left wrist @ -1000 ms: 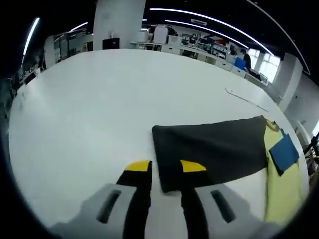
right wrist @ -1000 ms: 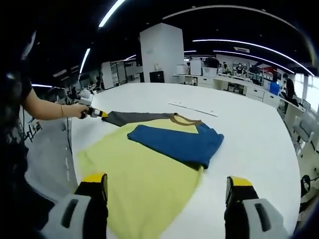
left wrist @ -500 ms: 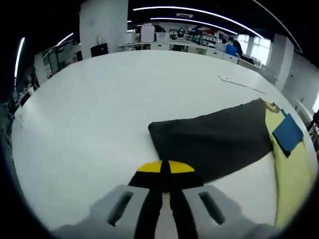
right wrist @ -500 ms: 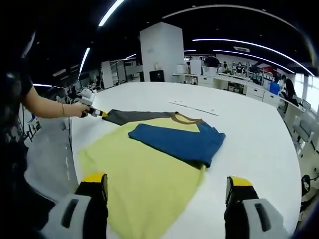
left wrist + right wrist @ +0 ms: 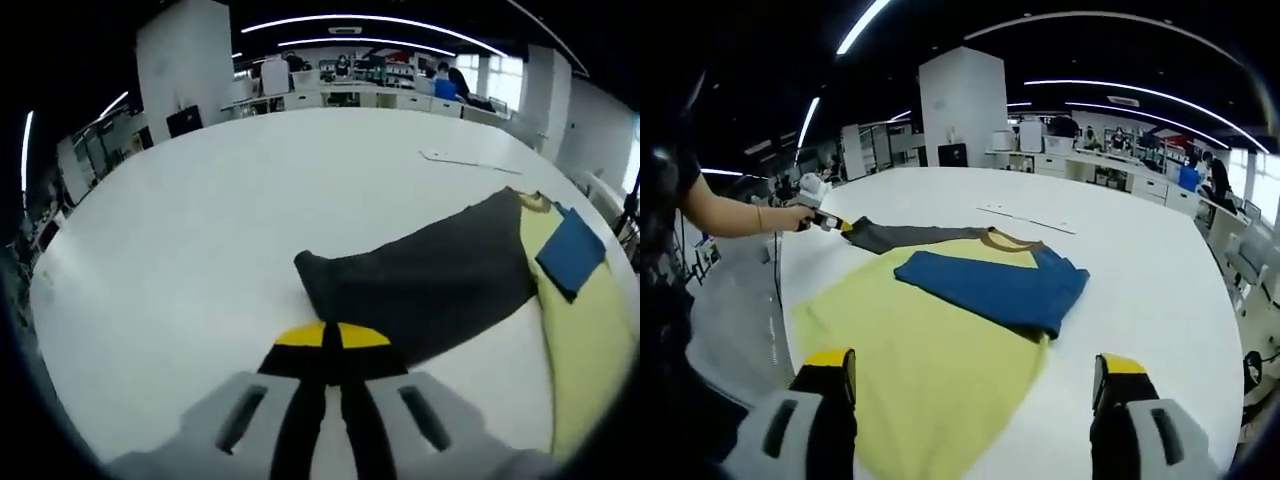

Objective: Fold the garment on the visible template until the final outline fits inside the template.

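A T-shirt lies flat on the white table point(image 5: 1160, 260). Its yellow body point(image 5: 930, 350) spreads toward the right gripper view, and its blue sleeve point(image 5: 990, 285) is folded across the chest. The dark grey sleeve point(image 5: 430, 285) stretches out to the side. My left gripper point(image 5: 332, 335) is shut on that sleeve's end corner, with the cloth slightly rumpled there. It also shows as the left gripper point(image 5: 830, 222) held by a person's hand. My right gripper point(image 5: 975, 375) is open above the yellow hem, touching nothing.
A thin pale strip point(image 5: 1025, 217) lies on the table beyond the collar. The table edge point(image 5: 785, 300) runs close on the left of the right gripper view, with a person's arm point(image 5: 730, 215) over it. Desks and people stand far behind.
My left gripper shut on the grey sleeve's end, then lifted it a little. The right gripper has stayed open and still.
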A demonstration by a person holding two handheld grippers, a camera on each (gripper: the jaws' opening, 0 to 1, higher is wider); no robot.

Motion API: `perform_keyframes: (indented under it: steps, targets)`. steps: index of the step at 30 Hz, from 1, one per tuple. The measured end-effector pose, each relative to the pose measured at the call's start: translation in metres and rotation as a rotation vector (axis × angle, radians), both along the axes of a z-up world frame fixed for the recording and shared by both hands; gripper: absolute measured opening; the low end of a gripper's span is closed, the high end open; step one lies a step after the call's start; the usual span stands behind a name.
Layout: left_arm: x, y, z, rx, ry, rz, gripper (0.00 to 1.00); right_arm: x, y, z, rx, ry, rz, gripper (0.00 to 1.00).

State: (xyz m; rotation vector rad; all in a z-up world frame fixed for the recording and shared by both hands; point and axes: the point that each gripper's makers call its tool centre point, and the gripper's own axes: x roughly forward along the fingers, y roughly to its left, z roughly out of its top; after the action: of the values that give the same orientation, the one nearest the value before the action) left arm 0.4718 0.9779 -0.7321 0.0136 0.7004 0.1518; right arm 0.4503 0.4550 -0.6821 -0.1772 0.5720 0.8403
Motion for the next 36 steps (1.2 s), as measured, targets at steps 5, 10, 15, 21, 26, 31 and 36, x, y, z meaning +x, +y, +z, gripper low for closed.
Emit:
perform_keyframes:
  steps: [5, 10, 15, 21, 26, 31, 36]
  targets:
    - [0.012, -0.012, 0.013, 0.019, -0.012, -0.05, 0.0, -0.001, 0.002, 0.0, 0.005, 0.004, 0.005, 1.0]
    - [0.026, -0.027, 0.026, 0.012, -0.039, -0.097, 0.0, -0.003, 0.006, -0.001, -0.012, 0.008, 0.017, 1.0]
    - [0.039, -0.042, 0.035, -0.026, -0.044, -0.121, 0.0, -0.003, 0.011, 0.003, 0.011, -0.002, 0.016, 1.0]
    - [0.051, -0.057, 0.047, -0.022, -0.055, -0.145, 0.0, -0.005, 0.012, 0.002, 0.014, 0.0, 0.029, 1.0]
    - [0.062, -0.077, 0.058, -0.019, -0.077, -0.195, 0.0, -0.007, 0.012, 0.002, 0.019, 0.002, 0.032, 1.0]
    - [0.075, -0.099, 0.071, -0.024, -0.104, -0.249, 0.0, -0.009, 0.011, 0.002, 0.021, 0.009, 0.037, 1.0]
    - [0.086, -0.125, 0.079, -0.015, -0.111, -0.304, 0.0, -0.01, 0.011, 0.002, 0.019, 0.01, 0.036, 1.0]
